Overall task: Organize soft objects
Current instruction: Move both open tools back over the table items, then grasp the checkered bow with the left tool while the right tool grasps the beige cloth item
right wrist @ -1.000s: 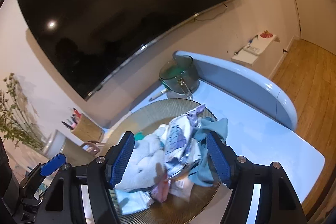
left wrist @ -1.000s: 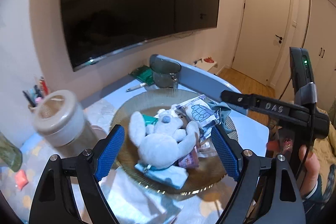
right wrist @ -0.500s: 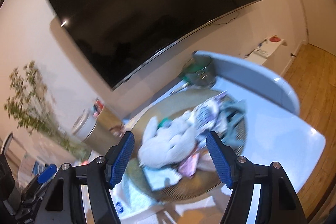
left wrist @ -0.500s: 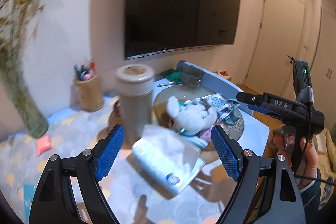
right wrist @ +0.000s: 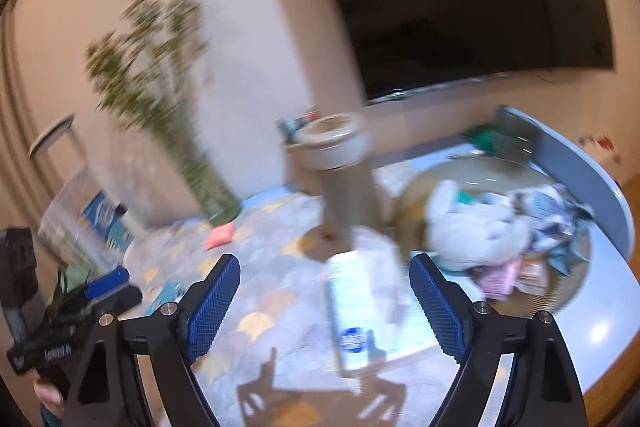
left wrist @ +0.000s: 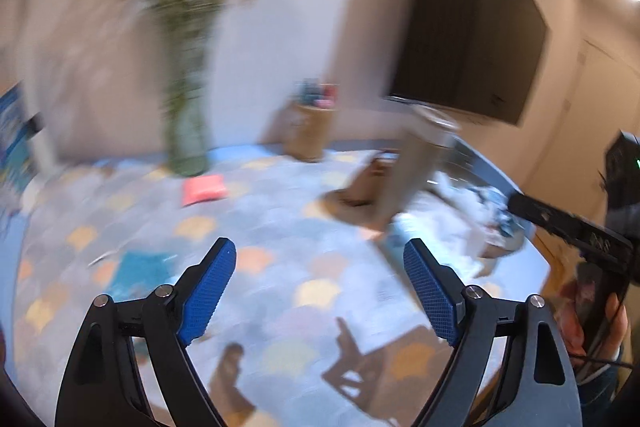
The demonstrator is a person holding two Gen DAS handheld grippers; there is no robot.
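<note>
Both the left gripper [left wrist: 319, 291] and right gripper [right wrist: 325, 305] hold blue fingers apart, gripping nothing. A tissue pack [right wrist: 362, 311] lies mid-table [right wrist: 280, 291]; its blue logo is blurred, unreadable.

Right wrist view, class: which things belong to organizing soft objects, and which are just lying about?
Belong: white plush toy; crumpled cloths; round tray; tissue pack; pink pouch.
Lying about: lidded jar; vase; pen holder; TV.

**Room around your table**

You see a pale wall [right wrist: 248, 27] with a big dark screen [right wrist: 460, 7] on it. A tall vase of green branches [right wrist: 208, 187] stands at the table's [left wrist: 280, 267] far edge. Wooden floor [right wrist: 616, 387] shows beside it.
</note>
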